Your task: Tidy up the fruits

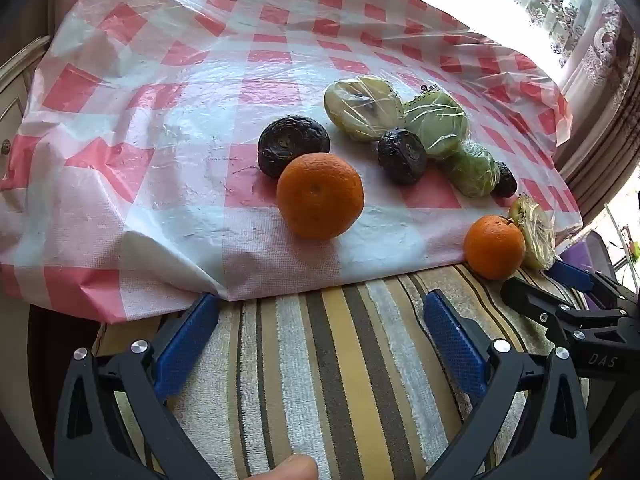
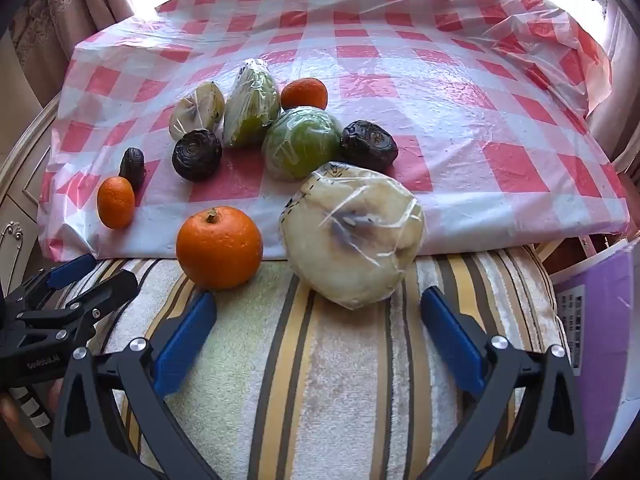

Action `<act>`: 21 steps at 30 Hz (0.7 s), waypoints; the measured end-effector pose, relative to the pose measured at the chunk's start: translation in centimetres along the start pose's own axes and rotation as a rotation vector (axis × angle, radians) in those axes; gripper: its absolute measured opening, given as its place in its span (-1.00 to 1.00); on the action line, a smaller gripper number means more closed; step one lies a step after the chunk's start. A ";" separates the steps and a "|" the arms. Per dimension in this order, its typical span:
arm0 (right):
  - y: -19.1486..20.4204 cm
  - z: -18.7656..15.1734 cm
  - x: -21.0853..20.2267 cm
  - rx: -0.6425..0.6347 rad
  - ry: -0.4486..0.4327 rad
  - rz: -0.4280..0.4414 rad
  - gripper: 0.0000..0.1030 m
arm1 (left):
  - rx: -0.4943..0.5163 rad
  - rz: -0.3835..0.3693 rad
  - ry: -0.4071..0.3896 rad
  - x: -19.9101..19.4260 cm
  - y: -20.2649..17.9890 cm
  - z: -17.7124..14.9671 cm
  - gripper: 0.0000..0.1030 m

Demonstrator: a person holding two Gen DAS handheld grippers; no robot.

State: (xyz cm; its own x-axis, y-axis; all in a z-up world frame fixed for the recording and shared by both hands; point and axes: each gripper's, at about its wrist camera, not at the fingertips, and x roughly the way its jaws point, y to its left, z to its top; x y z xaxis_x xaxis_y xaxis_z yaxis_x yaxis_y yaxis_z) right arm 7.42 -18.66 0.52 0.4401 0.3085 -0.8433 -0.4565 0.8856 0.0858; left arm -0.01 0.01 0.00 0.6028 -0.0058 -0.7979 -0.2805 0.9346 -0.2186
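**Fruit scattered, both grippers empty**

Left gripper [image 1: 320,336] jaws spread wide, nothing between them; orange [image 1: 320,195] at twelve o'clock on checked cloth [image 1: 120,120]. Right gripper [image 2: 318,330] likewise agape; wrapped pale fruit [image 2: 352,236] at twelve, second orange [image 2: 219,246] at eleven.

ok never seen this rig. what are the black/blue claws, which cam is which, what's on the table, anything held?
No robot: a person holds a hand-held two-finger gripper in each hand, each carrying a fisheye camera looking along its fingers. One picture is from the left gripper, the other from the right gripper. Both are open and empty. On the checked plastic sheet and striped towel lie oranges, dark wrinkled fruits and plastic-wrapped fruits, green and pale.
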 end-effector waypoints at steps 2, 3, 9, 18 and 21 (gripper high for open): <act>0.0 0.0 0.0 -0.001 0.004 -0.004 0.97 | 0.000 -0.001 0.002 0.0 0.0 0.0 0.92; 0.0 0.0 0.0 0.000 0.004 -0.004 0.97 | 0.002 0.000 0.002 0.0 0.0 0.0 0.92; 0.0 0.0 0.1 0.003 0.005 0.006 0.97 | 0.005 0.010 0.002 -0.2 0.0 -0.1 0.92; 0.0 0.0 0.1 0.005 0.004 0.005 0.97 | 0.017 0.026 0.008 0.4 0.2 0.2 0.92; -0.1 -0.1 0.2 0.004 0.004 0.005 0.97 | 0.019 0.030 0.009 0.4 0.0 0.1 0.92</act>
State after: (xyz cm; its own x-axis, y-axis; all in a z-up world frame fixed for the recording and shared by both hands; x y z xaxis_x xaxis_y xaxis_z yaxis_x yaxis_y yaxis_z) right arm 7.43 -18.73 0.32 0.4351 0.3114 -0.8448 -0.4553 0.8856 0.0920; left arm 0.37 0.03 -0.27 0.5877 0.0193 -0.8089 -0.2839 0.9411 -0.1838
